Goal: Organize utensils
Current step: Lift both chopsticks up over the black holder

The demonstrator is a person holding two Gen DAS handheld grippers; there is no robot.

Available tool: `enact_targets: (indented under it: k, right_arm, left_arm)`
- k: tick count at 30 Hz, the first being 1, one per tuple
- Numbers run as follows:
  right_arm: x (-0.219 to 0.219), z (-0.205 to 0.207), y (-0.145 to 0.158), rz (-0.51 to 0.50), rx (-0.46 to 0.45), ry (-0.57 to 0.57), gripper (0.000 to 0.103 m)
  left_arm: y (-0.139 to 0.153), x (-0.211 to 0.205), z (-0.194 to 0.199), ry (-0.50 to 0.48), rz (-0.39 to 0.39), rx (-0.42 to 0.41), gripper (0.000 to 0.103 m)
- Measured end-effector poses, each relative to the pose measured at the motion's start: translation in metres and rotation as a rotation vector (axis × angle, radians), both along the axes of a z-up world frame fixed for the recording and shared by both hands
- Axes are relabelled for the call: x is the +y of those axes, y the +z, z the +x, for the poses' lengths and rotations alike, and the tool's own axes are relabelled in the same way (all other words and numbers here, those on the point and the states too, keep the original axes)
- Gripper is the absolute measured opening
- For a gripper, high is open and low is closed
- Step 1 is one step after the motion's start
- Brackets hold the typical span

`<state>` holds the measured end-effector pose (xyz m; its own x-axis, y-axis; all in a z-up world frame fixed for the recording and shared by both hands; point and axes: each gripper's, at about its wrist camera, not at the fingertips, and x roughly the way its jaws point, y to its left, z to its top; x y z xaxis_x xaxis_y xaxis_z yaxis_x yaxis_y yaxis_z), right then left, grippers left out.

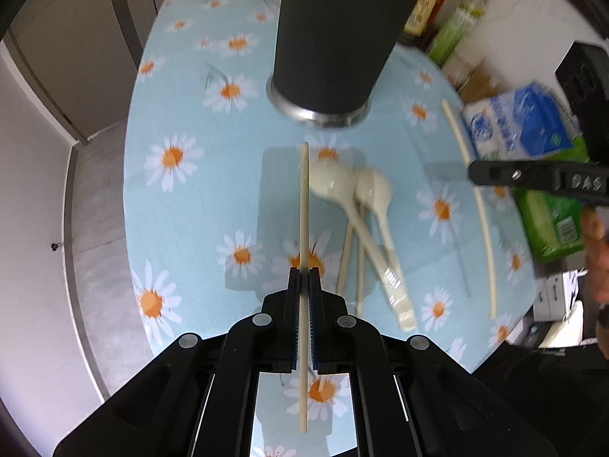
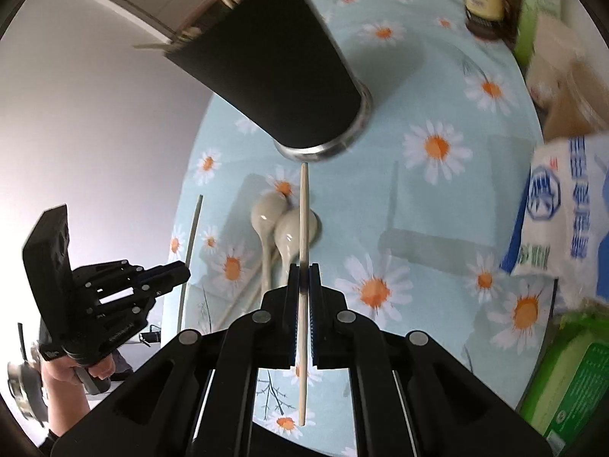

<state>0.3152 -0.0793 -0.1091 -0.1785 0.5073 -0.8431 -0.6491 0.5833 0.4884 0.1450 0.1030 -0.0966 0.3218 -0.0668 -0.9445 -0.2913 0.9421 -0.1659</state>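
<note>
My left gripper [image 1: 303,270] is shut on a wooden chopstick [image 1: 303,205] held above the table. My right gripper [image 2: 303,268] is shut on another wooden chopstick [image 2: 303,221], also above the table. A tall black holder [image 1: 335,38] with a metal base stands just beyond both chopstick tips; in the right wrist view the holder [image 2: 281,64] has several sticks poking out of its top. Two pale ceramic spoons [image 1: 357,194] and two wooden chopsticks [image 1: 352,262] lie on the daisy tablecloth [image 1: 182,114]. The spoons [image 2: 281,224] lie under the right gripper's chopstick.
The right gripper [image 1: 533,177] shows at the right of the left wrist view, holding a pale stick [image 1: 474,205]. The left gripper [image 2: 152,278] shows at the left of the right wrist view. Bottles [image 1: 430,11], a blue-white bag [image 1: 521,122] and green packs [image 1: 552,224] crowd the table's right side.
</note>
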Motion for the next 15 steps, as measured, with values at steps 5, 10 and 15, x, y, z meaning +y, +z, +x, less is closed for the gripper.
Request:
enact_targets:
  k: [5,10,15]
  right_arm:
    - [0.006,0.003,0.018,0.045,-0.059,0.010,0.006]
    - [0.009,0.006,0.040,0.123,-0.119,0.021,0.006]
    - [0.010,0.014,0.061,0.214,-0.187,0.009,0.006]
  left_arm:
    - [0.030,0.002,0.022,0.005,-0.016,-0.103,0.003]
    - [0.055,-0.001,0.036,0.001,-0.001,-0.186,0.003]
    - [0.079,0.001,0.047,-0.003,0.014,-0.273,0.003]
